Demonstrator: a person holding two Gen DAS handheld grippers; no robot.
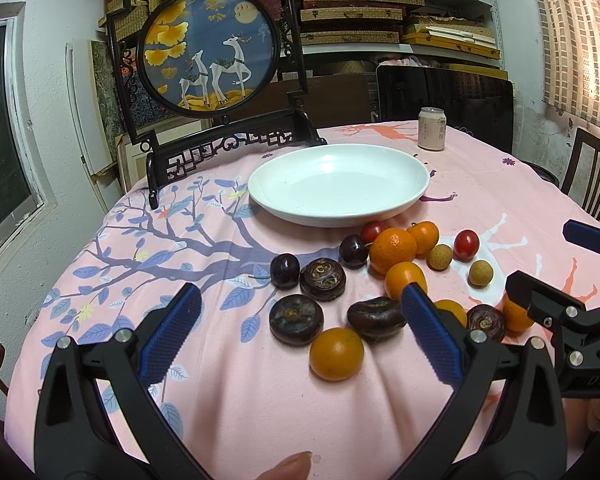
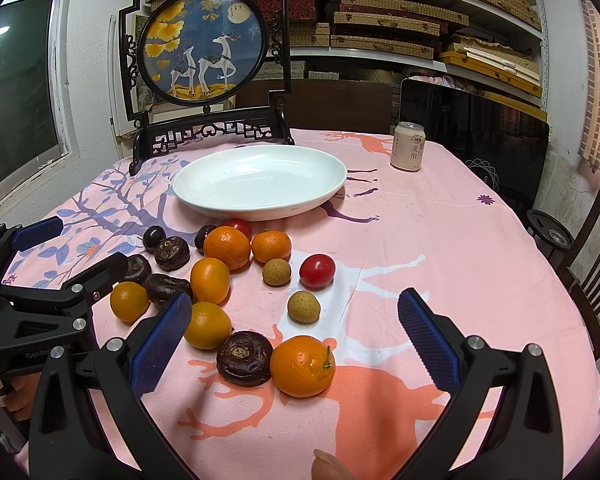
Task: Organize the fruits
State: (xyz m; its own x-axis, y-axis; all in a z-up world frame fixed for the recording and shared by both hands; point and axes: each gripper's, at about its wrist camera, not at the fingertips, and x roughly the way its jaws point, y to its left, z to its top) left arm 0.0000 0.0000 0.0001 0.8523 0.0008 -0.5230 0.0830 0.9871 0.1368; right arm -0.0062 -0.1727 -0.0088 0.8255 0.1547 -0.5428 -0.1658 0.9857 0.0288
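My left tool (image 1: 300, 320) and right tool (image 2: 294, 330) both hang spread and empty above the fruits (image 2: 220, 276), which lie scattered on the worktop (image 2: 440, 248) just before the white plate (image 2: 260, 204).

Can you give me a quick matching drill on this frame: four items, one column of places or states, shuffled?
Items:
1. white plate
2. drink can
3. left claw
4. deer screen

Descriptions:
A. open, hovering above dark fruits
B. stands at the table's far left, behind the plate
C. empty, just beyond the fruit pile
D. upright, at the far edge, right of the plate

Pairs: 1-C, 2-D, 3-A, 4-B
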